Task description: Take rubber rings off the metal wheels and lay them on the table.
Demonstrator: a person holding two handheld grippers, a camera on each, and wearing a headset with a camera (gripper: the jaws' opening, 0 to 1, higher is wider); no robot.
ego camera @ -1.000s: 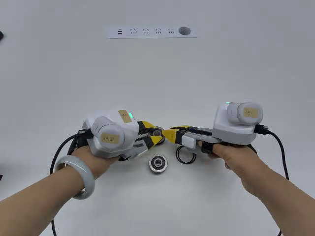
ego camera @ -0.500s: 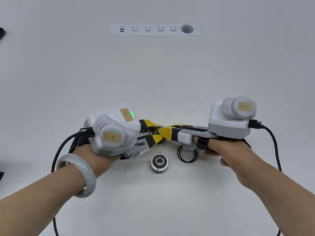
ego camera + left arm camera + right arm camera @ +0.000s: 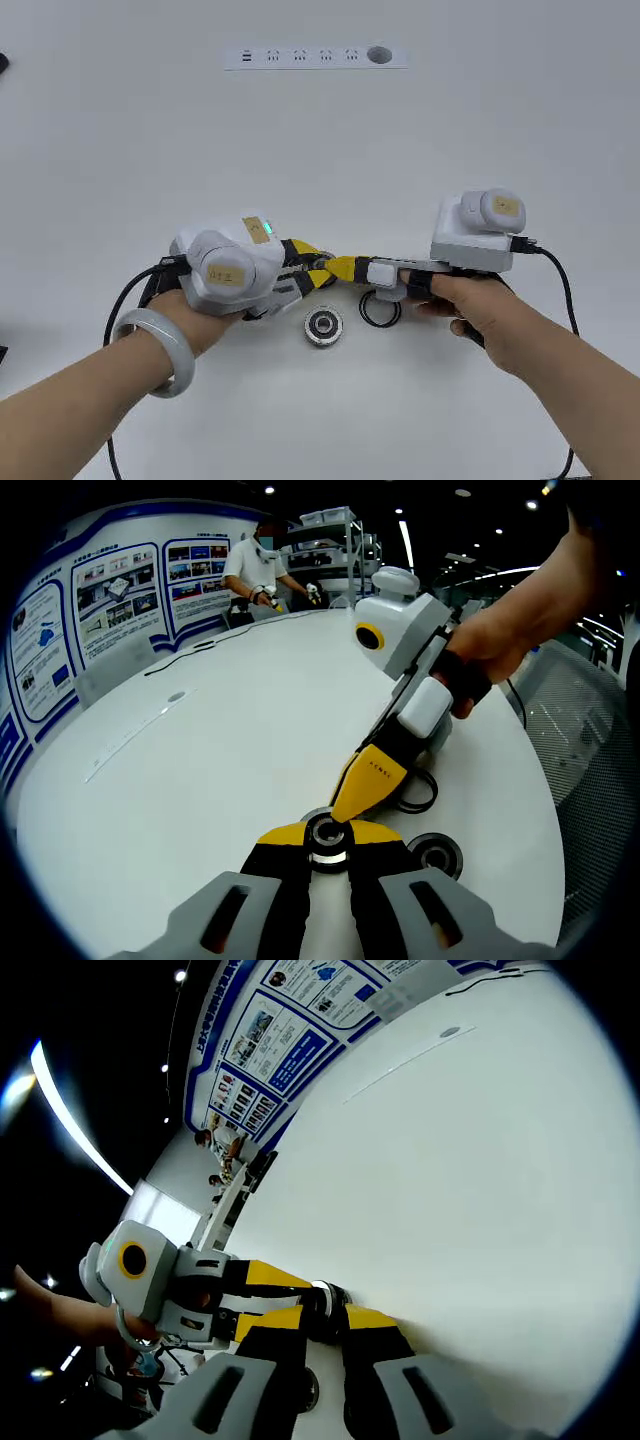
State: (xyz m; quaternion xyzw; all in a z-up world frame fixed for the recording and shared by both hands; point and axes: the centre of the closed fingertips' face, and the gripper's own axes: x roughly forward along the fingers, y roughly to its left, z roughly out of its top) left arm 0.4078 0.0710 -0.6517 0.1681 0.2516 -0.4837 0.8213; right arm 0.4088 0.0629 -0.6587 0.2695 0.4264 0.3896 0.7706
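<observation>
The bare white tabletop (image 3: 480,150) spreads wide under both arms, with a white power strip (image 3: 315,57) lying near its far edge. The gripper views take in the room beyond: blue-framed wall posters (image 3: 120,590), ceiling lights (image 3: 405,542), and a person (image 3: 255,565) standing at the far end. The left hand-held gripper (image 3: 328,845) is clamped on a metal wheel (image 3: 328,830), which the head view mostly hides behind yellow jaw tips. The right hand-held gripper (image 3: 322,1312) has its tips at that wheel's rim with narrow jaws, but I cannot tell whether they pinch anything. A second wheel (image 3: 323,327) lies flat just in front. Loose rubber rings (image 3: 380,310) lie partly under the right hand-held gripper.
</observation>
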